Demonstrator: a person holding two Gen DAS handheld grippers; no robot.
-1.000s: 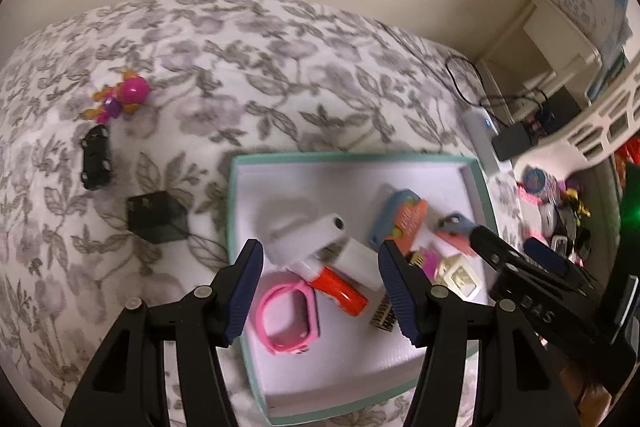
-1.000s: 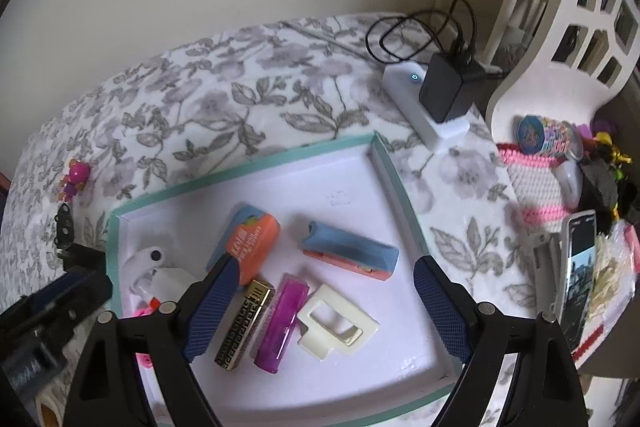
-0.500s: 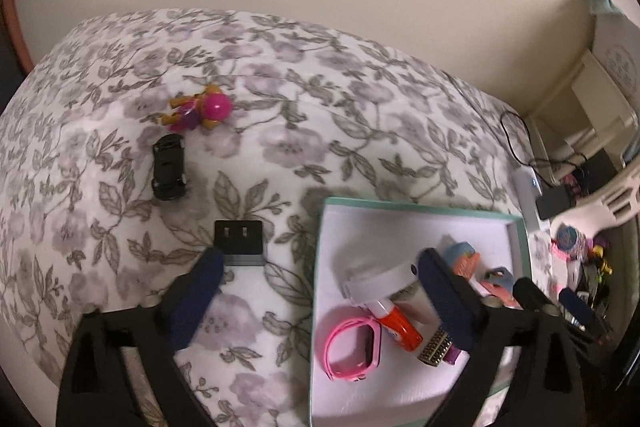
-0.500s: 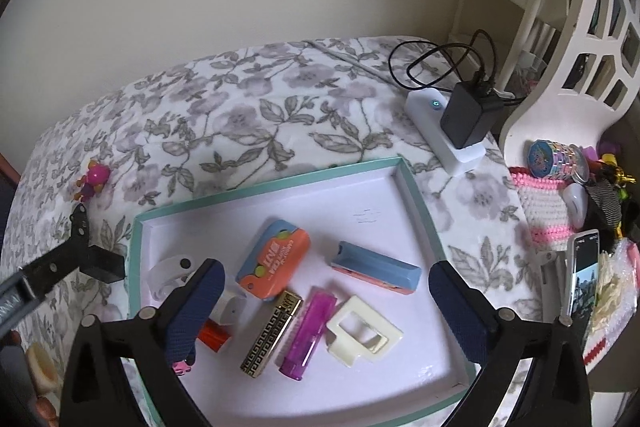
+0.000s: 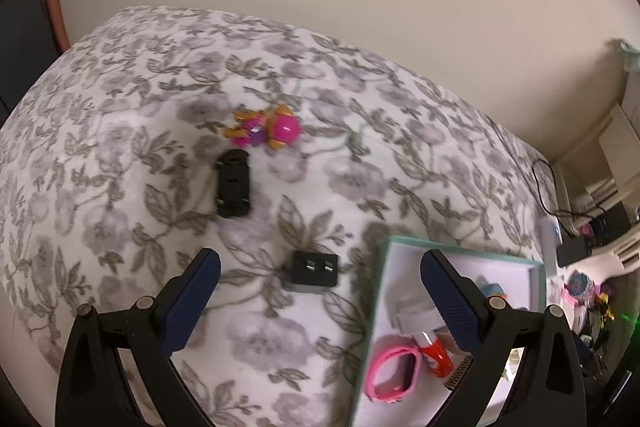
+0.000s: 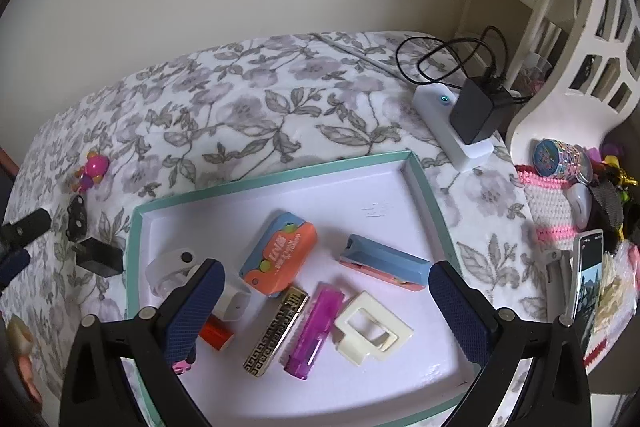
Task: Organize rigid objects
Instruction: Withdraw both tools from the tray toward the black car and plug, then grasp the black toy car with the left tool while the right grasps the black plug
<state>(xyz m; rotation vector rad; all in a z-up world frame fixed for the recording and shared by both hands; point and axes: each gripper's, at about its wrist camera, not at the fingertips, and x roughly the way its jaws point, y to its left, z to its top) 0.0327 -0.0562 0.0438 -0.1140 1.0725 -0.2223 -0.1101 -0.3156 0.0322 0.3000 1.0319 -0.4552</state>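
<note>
Between wide-open left gripper (image 5: 320,291) jaws, black charger (image 5: 312,273) untouched, right gripper (image 6: 326,301) jaws empty over tray (image 6: 420,183)

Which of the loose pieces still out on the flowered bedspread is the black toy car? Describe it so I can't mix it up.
Start at the teal-rimmed tray on the flowered bedspread and look to its left, where three small things lie loose. The black toy car is the middle one, between the pink and orange toy figure and the black plug adapter. It is long and rounded, whereas the adapter is a square block with two metal prongs.
</note>
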